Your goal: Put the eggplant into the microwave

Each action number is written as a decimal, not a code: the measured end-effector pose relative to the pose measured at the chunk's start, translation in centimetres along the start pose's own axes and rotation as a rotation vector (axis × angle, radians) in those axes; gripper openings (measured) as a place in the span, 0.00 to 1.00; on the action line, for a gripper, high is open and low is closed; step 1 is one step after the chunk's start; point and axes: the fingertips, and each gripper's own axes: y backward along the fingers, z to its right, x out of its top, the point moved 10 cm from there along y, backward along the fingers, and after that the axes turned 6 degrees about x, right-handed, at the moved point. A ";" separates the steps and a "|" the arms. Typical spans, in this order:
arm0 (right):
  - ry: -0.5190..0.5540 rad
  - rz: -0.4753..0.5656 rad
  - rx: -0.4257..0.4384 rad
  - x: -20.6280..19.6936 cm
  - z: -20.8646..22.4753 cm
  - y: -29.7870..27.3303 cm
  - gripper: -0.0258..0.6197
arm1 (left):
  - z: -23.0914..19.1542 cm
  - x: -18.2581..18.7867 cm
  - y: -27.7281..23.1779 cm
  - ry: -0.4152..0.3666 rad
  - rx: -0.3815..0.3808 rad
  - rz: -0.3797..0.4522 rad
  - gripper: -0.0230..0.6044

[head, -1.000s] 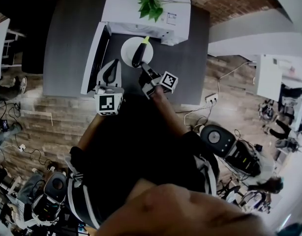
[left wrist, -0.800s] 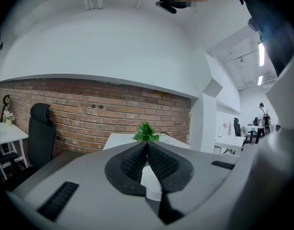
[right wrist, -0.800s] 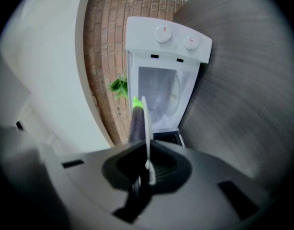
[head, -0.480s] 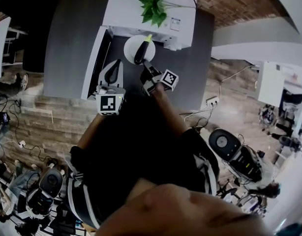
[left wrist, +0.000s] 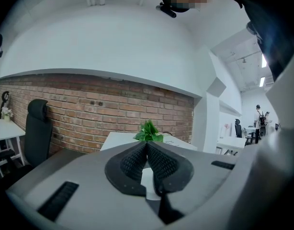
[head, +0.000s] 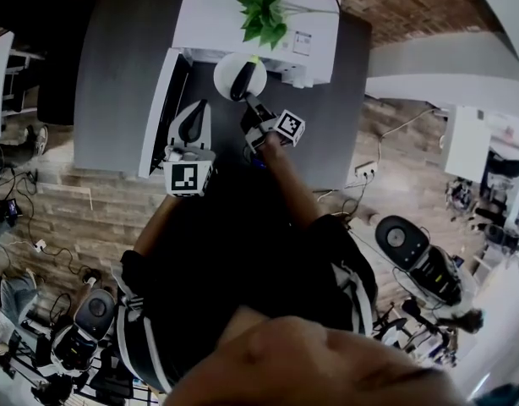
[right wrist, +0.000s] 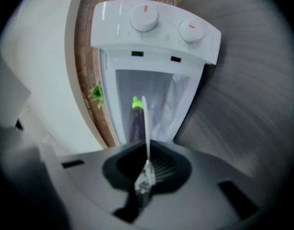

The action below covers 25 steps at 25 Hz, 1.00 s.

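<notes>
A dark purple eggplant (head: pixel 240 81) with a green tip lies on a white plate (head: pixel 225 69) at the mouth of the open white microwave (head: pixel 210 11). My right gripper (head: pixel 250 102) is shut on the plate's near rim. In the right gripper view the plate (right wrist: pixel 146 121) shows edge-on between the jaws, with the eggplant (right wrist: pixel 133 124) on its left side and the microwave (right wrist: pixel 156 35) cavity straight ahead. My left gripper (head: pixel 193 111) hangs shut and holds nothing, beside the open door (head: pixel 161 100); in its own view the left gripper (left wrist: pixel 147 145) points up at the wall.
A green plant (head: pixel 262 10) stands on top of the microwave. The microwave sits on a grey table (head: pixel 116 74) against a brick wall. Two round knobs (right wrist: pixel 144 17) sit on the microwave's panel. A black chair (left wrist: pixel 37 128) stands to the left.
My right gripper has carried the plate with the eggplant forward, toward the microwave opening. The left gripper has barely moved.
</notes>
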 end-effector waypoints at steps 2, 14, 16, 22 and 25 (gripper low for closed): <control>0.000 0.007 -0.006 0.5 0.9 -0.4 0.10 | -0.1 -0.2 -0.4 -0.011 -0.007 -0.002 0.10; -0.024 0.040 -0.005 1.5 4.2 -2.3 0.10 | -0.6 -0.6 -1.1 0.002 -0.005 -0.014 0.10; -0.029 0.047 -0.002 1.6 4.7 -2.6 0.10 | -0.6 -0.7 -1.1 -0.004 -0.007 -0.016 0.10; -0.035 0.062 0.010 2.0 6.0 -3.4 0.10 | -0.6 -0.8 -1.2 0.010 -0.007 -0.021 0.10; -0.041 0.067 0.014 2.0 6.5 -3.9 0.10 | -0.7 -0.9 -1.3 0.013 -0.006 -0.025 0.10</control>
